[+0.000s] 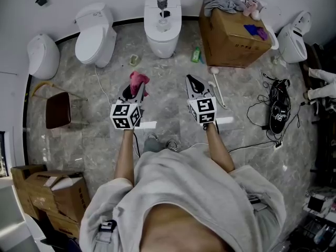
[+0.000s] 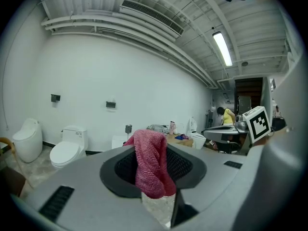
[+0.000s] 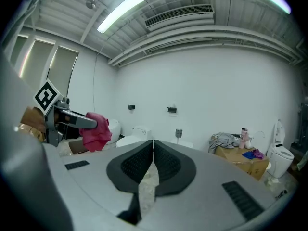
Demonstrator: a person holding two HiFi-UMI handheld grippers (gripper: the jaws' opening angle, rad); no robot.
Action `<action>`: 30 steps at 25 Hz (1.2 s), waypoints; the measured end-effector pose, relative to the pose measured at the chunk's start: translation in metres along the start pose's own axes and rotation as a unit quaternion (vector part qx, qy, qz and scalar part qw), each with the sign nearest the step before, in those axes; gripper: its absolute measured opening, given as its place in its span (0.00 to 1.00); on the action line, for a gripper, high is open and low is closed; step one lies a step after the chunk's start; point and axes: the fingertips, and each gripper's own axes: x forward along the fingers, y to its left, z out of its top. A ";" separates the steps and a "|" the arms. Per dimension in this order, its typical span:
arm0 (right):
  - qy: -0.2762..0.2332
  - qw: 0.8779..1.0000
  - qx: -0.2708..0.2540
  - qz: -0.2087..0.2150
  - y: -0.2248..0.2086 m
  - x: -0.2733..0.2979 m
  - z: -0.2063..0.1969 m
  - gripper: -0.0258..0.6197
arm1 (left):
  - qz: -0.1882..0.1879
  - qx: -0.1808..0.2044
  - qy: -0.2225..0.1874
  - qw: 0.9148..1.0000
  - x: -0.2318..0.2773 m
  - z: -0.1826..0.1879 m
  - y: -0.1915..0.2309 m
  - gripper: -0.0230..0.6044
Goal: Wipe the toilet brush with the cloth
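A pink cloth (image 1: 139, 81) hangs from the tip of my left gripper (image 1: 136, 90), which is shut on it above the floor. In the left gripper view the cloth (image 2: 152, 163) drapes down between the pads and hides the tips of the left gripper (image 2: 150, 141). My right gripper (image 1: 191, 80) is level with it to the right, shut with nothing in it; its pads meet in the right gripper view (image 3: 153, 143). The white toilet brush (image 1: 217, 92) lies on the floor just right of the right gripper, apart from it. The right gripper view shows the cloth (image 3: 96, 131) at its left.
Several white toilets stand along the far wall, one (image 1: 96, 35) at the left and one (image 1: 163, 25) straight ahead. A cardboard box (image 1: 231, 33) piled with clothes is far right. A green bottle (image 1: 196, 54), black cables (image 1: 277, 109) and a brown stool (image 1: 58, 109) are on the floor.
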 end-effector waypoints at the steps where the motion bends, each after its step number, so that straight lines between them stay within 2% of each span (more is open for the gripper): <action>1: 0.002 1.000 0.001 0.001 -0.001 0.003 -0.001 0.09 | -0.001 -0.001 0.001 1.000 0.003 -0.001 0.001 0.26; 11: 0.019 1.000 -0.010 -0.007 -0.019 0.076 0.000 0.09 | -0.011 -0.006 0.001 1.000 0.063 0.008 0.052 0.26; 21: 0.010 0.999 -0.021 -0.034 -0.033 0.192 0.052 0.09 | -0.044 -0.003 -0.009 0.999 0.141 0.059 0.139 0.26; 30: 0.024 0.998 -0.021 -0.050 -0.029 0.273 0.065 0.09 | -0.078 -0.012 0.004 0.997 0.196 0.071 0.199 0.26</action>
